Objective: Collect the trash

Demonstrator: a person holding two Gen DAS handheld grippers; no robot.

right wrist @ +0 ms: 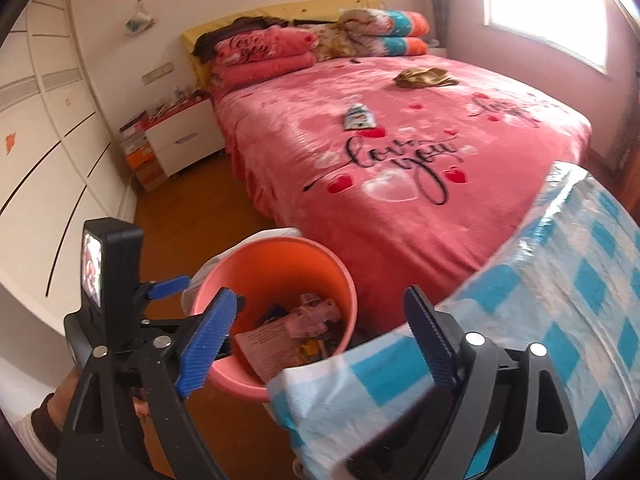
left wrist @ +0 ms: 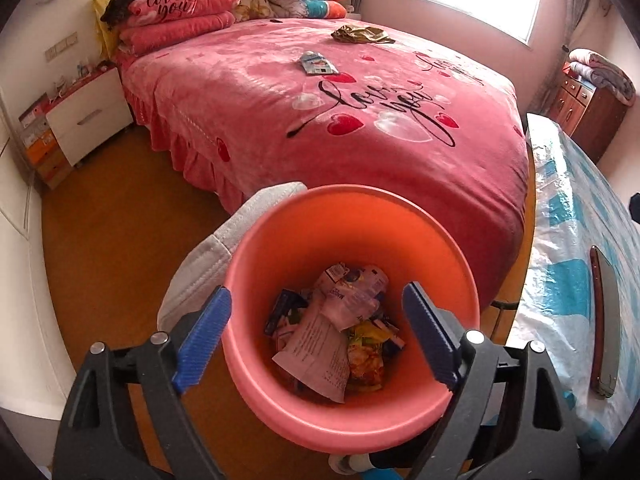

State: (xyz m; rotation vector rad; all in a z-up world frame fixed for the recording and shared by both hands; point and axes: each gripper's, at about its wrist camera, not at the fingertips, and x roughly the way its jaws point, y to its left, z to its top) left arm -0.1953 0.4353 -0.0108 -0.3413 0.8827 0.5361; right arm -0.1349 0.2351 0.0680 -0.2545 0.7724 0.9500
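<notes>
A pink trash bucket (left wrist: 452, 264) stands on the floor by the bed, holding paper, wrappers and a crumpled bottle (left wrist: 352, 300). My left gripper (left wrist: 316, 336) is open and empty right over the bucket's mouth. My right gripper (right wrist: 316, 338) is open and empty above the bucket (right wrist: 340, 276) and the edge of a blue checked table cover (right wrist: 560, 300). On the pink bed lie a blue-white wrapper (left wrist: 317, 63) (right wrist: 359, 117) and a crumpled olive-gold bag (left wrist: 362, 34) (right wrist: 424, 77). The left gripper (right wrist: 160, 292) also shows in the right wrist view beside the bucket.
The pink bed (left wrist: 280, 120) fills the middle of the room. A white nightstand (left wrist: 90, 118) stands at its left. The covered table (left wrist: 568, 240) is at the right with a dark flat object (left wrist: 606, 324) on it. A white cloth (left wrist: 224, 240) lies behind the bucket. Wardrobe doors (right wrist: 48, 140) line the left wall.
</notes>
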